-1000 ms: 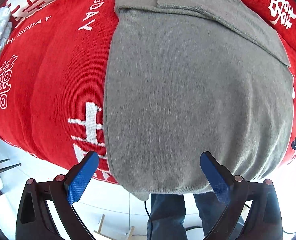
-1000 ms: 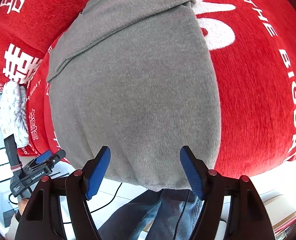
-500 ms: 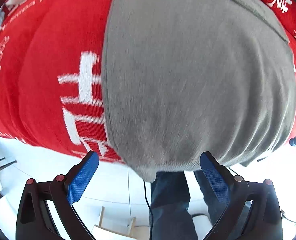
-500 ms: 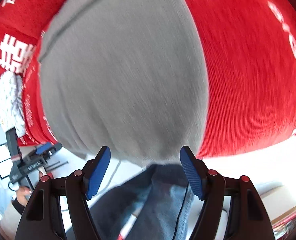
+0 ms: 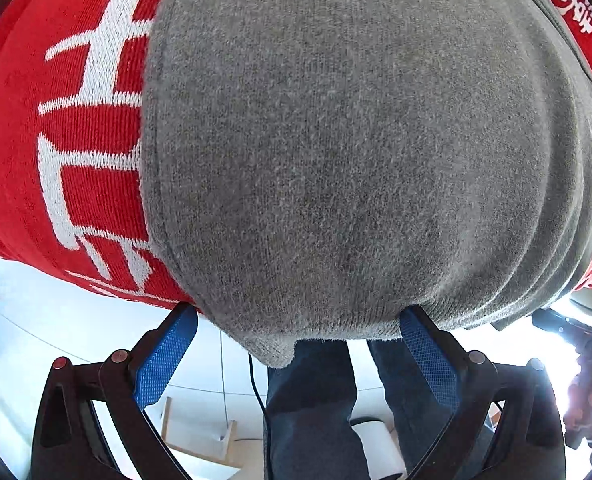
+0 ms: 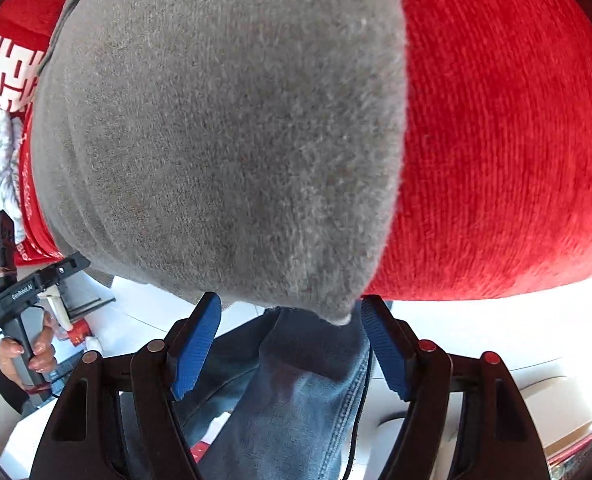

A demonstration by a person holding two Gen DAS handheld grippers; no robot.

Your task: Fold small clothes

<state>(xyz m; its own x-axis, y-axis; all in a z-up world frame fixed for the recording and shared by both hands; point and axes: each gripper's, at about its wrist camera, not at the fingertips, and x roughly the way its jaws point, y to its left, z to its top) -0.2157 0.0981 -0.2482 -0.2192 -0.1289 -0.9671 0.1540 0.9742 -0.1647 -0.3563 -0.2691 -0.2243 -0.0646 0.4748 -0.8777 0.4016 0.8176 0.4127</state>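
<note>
A gray knit sweater [image 5: 336, 152] lies flat on a red cloth [image 5: 75, 152] printed with white characters, its bottom hem draped over the near edge of the covered surface. In the right wrist view the same sweater [image 6: 223, 140] fills the middle, with bare red cloth [image 6: 496, 140] to its right.

The left gripper [image 5: 299, 322] is spread wide, its 2 blue pads [image 5: 163, 360] sitting at the hem, 1 on each side of the hanging corner, gripping nothing. The right gripper [image 6: 287, 312] is likewise wide apart, its blue pads [image 6: 197, 344] flanking the sweater's other lower corner without pinching it.

Below the hem the person's blue jeans [image 6: 287, 400] show. At the left of the right wrist view, the left hand [image 6: 27, 354] grips a black handle.
</note>
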